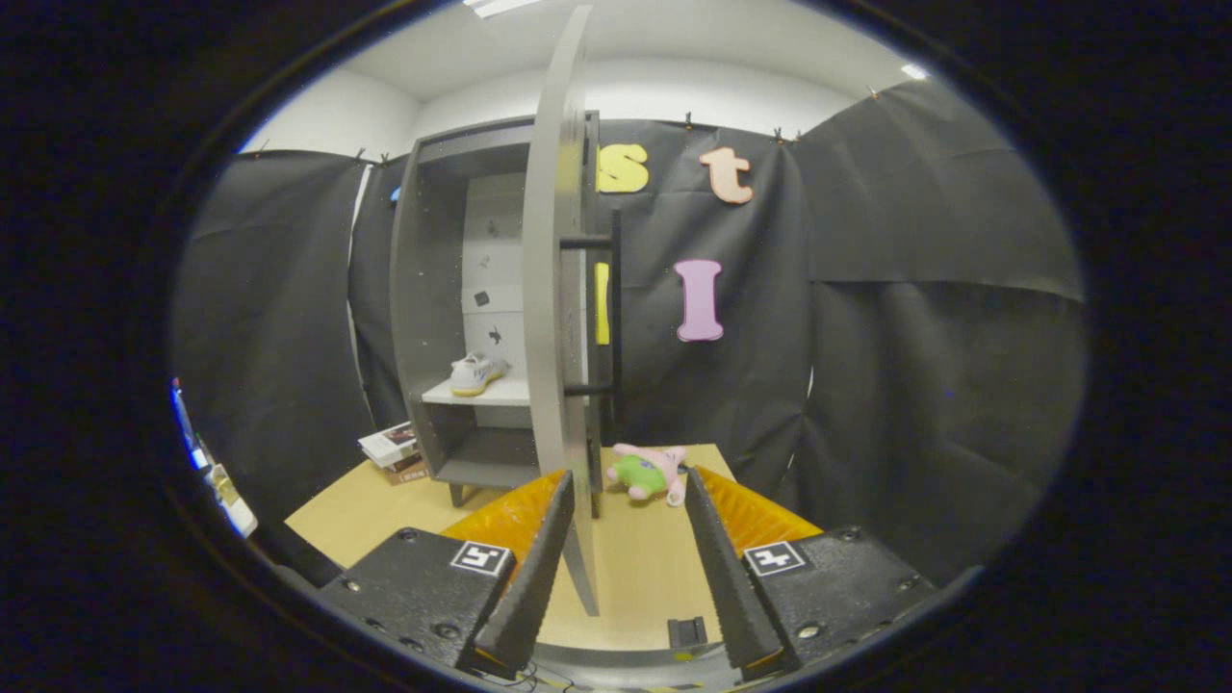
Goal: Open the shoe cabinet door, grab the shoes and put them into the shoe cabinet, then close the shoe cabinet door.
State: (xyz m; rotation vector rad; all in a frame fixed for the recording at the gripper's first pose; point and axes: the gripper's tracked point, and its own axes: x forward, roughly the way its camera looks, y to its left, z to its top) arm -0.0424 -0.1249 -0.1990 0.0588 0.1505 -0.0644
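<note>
The grey shoe cabinet (pixel 428 318) stands on the wooden table with its door (pixel 556 289) swung wide open, seen edge-on and reaching toward me. A black bar handle (pixel 614 308) runs down the door's right side. A white shoe (pixel 476 372) with a tan sole rests on the white middle shelf inside. My gripper (pixel 628 481) is open; the door's lower edge passes just beside the left finger (pixel 539 568), with nothing pressed between the fingers.
A pink and green plush toy (pixel 650 474) lies on the table (pixel 385 500) just beyond the fingers, right of the door. A stack of books (pixel 395 450) sits left of the cabinet. Black cloth walls surround the table.
</note>
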